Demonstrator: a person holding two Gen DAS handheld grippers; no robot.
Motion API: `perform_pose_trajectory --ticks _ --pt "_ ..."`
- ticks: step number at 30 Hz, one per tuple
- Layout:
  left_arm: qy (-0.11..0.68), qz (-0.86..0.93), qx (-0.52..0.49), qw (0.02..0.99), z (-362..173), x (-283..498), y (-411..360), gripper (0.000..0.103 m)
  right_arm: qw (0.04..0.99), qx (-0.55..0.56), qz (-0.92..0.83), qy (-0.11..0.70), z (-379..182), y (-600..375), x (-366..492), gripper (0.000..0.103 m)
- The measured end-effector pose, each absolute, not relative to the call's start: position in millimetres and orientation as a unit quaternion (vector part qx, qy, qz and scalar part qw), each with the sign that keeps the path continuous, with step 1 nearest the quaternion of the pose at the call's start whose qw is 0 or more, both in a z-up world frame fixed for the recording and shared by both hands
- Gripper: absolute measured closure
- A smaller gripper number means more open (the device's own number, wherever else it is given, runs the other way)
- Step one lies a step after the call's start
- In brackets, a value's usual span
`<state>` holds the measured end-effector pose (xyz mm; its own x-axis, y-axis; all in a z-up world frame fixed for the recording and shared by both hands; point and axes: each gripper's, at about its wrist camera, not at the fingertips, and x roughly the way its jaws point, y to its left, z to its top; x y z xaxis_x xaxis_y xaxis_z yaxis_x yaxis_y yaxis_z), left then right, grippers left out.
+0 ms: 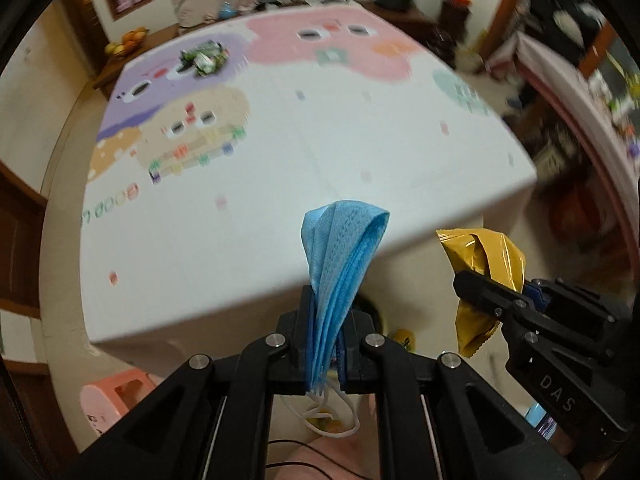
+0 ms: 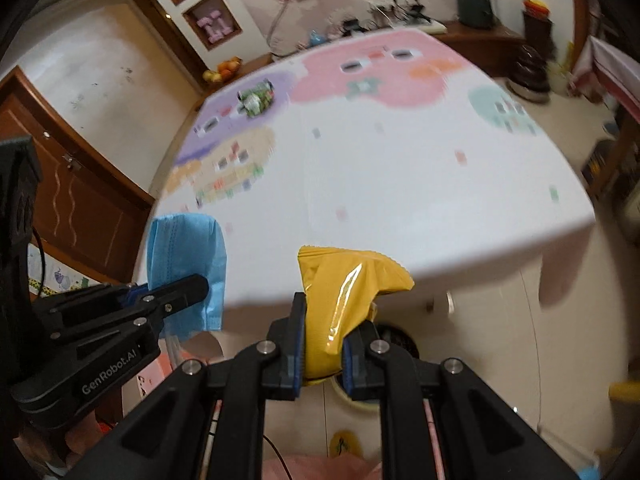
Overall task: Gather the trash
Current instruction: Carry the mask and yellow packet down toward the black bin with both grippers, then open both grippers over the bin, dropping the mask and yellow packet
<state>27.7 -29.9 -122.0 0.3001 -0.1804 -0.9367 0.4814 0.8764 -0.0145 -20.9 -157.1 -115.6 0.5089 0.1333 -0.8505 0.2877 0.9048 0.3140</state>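
My left gripper [image 1: 326, 320] is shut on a folded blue face mask [image 1: 344, 240], and the mask's white ear loops hang below the jaws. My right gripper [image 2: 324, 332] is shut on a crumpled yellow foil wrapper [image 2: 348, 284]. Both grippers hover side by side just off the near edge of the table [image 1: 280, 160]. The right wrist view shows the left gripper [image 2: 196, 284] with the mask [image 2: 180, 248] at the left. The wrapper [image 1: 492, 256] appears at the right of the left wrist view. A crumpled green wrapper [image 1: 204, 58] [image 2: 256, 98] lies on the far left of the table.
The table has a white cloth with pastel prints. Under the right gripper, on the floor, stands a round light-rimmed bin [image 2: 360, 402]. A pink stool [image 1: 116, 392] stands at the lower left. A fruit bowl [image 1: 128, 42] sits on a sideboard beyond the table.
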Motion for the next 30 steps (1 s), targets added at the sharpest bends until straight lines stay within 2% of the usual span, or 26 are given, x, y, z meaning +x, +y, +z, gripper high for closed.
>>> perform_pose_trajectory --ticks 12,21,30 --pt "0.595 -0.204 0.186 0.755 -234 -24 -40 0.096 0.796 0.266 -0.081 0.538 -235 -161 -75 0.089" --pt "0.611 -0.174 0.173 0.753 -334 -12 -48 0.096 0.769 0.295 -0.076 0.562 -348 -166 -83 0.088" --pt "0.624 -0.179 0.15 0.745 -416 2 -48 0.094 0.746 0.31 -0.065 0.586 -437 -168 -61 0.086"
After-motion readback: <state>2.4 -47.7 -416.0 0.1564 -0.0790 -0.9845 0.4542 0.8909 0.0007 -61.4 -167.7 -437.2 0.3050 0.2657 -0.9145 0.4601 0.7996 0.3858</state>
